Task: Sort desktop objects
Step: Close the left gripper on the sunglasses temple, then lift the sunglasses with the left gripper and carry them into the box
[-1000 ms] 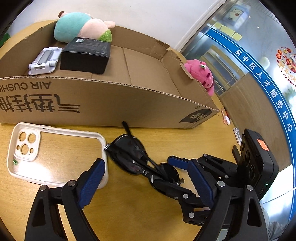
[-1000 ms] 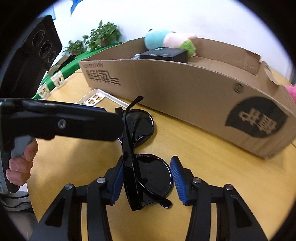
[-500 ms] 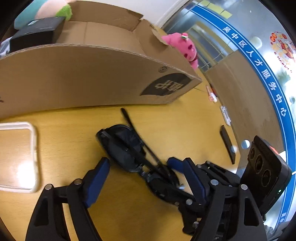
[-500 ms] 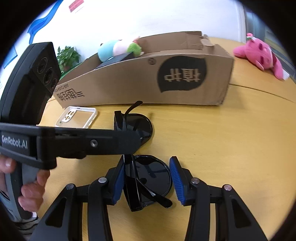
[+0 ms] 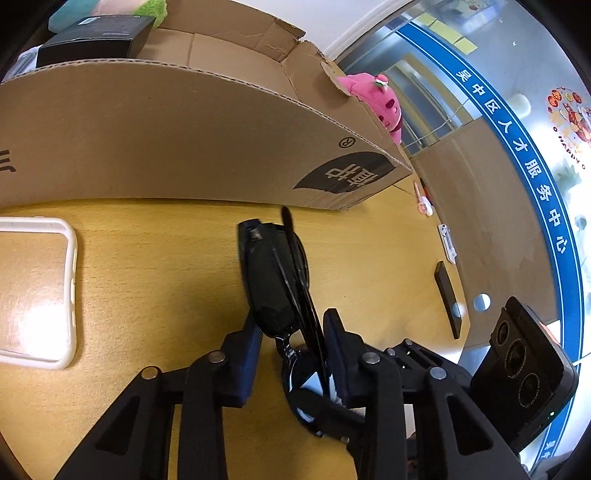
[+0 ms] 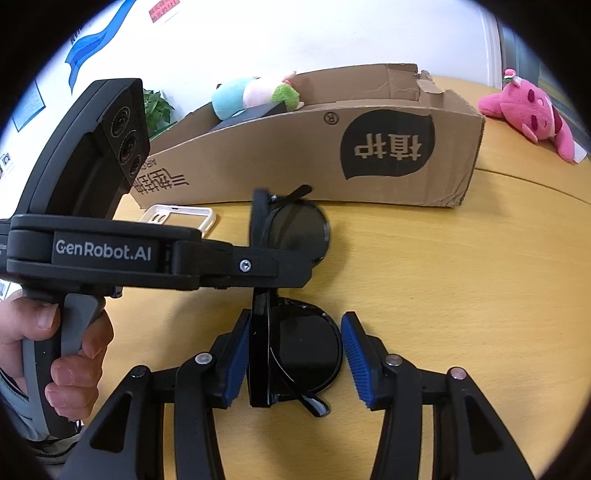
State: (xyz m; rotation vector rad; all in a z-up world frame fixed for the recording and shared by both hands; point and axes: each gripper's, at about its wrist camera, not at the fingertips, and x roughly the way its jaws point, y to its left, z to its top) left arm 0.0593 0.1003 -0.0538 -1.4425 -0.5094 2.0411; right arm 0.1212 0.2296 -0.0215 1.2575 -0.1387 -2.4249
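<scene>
Black folded sunglasses lie on the wooden table in front of the cardboard box. My left gripper is shut on the sunglasses at the bridge. In the right wrist view the sunglasses sit between the fingers of my right gripper, which is open around the near lens; its left pad touches the frame. The left gripper crosses this view from the left over the middle of the glasses. The box stands behind.
A white phone case lies left on the table. The box holds a black box and a teal plush. A pink plush lies right of the box. A dark flat bar lies far right.
My left gripper has swung over the sunglasses and closed on their middle. The right gripper has stayed open around the near lens.
</scene>
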